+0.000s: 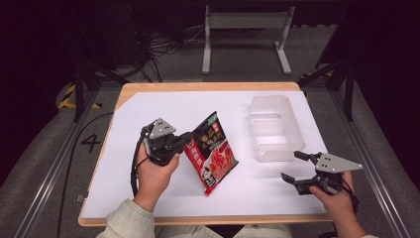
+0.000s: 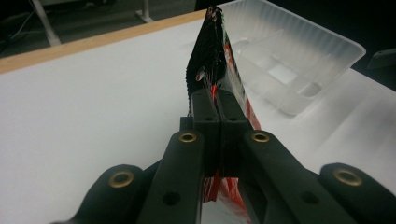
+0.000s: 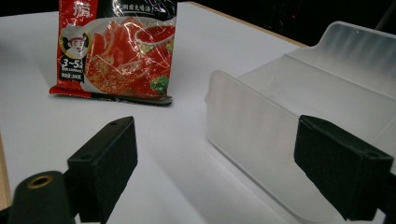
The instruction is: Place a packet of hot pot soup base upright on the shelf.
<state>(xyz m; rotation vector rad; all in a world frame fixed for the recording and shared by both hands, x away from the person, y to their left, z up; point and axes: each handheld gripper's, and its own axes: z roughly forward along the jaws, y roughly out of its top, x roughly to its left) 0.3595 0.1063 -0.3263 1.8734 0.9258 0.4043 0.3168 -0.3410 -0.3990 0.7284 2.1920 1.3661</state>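
while the left gripper (image 1: 184, 143) jaws clamp the red packet (image 1: 214, 151) edge, the right gripper (image 1: 296, 167) jaws stand wide, empty, near the plastic bin (image 1: 272, 124).

A glossy plastic food pouch (image 1: 212, 151) is printed in red and black, with a red dish pictured and a green corner patch. The ribbed plastic bin (image 1: 274, 127) is translucent white. The rectangular table sheet (image 1: 163, 106) is plain white, edged by light wood.
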